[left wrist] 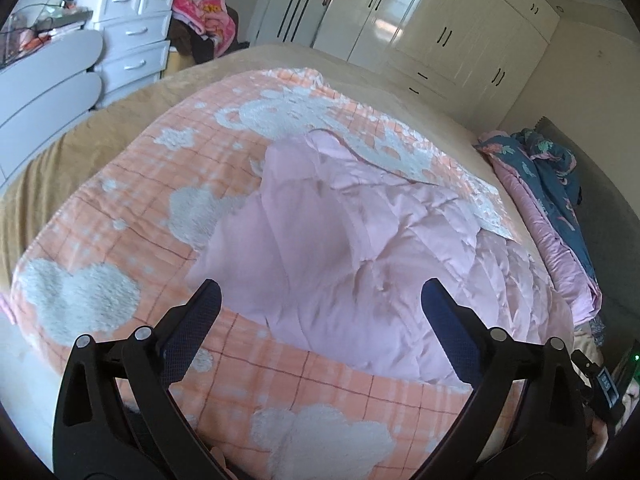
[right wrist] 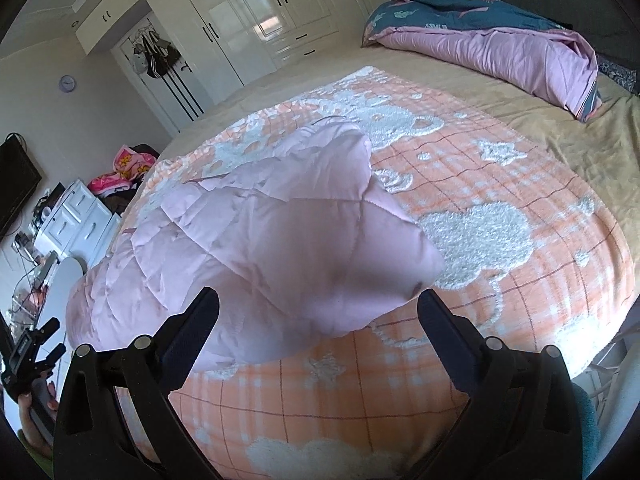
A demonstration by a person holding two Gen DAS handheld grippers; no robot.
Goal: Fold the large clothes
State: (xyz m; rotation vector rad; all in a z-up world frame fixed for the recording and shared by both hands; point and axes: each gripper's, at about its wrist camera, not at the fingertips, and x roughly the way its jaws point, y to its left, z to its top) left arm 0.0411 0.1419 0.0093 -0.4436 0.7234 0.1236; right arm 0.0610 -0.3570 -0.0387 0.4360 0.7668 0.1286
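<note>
The bed (left wrist: 120, 112) filled both of my views, its tan sheet covered across the middle by an orange checked blanket (left wrist: 132, 208) with white fluffy clouds. On that blanket lay the pink quilted garment (left wrist: 320, 248), puffy and bunched, with at least one part already turned over onto the body, so I judged the folding begun but not finished: the bundle was loose and uneven, edges did not line up, and further folds and some flattening were left. A blue and pink duvet (right wrist: 500, 32) sat heaped far off at the head of the bed, well apart from my work. My left gripper (left wrist: 320, 312) hung above the garment's near edge with its jaws spread wide, pinching nothing. My right gripper (right wrist: 318, 316) was likewise spread, the garment's rounded corner lying between the fingers, unclamped.
</note>
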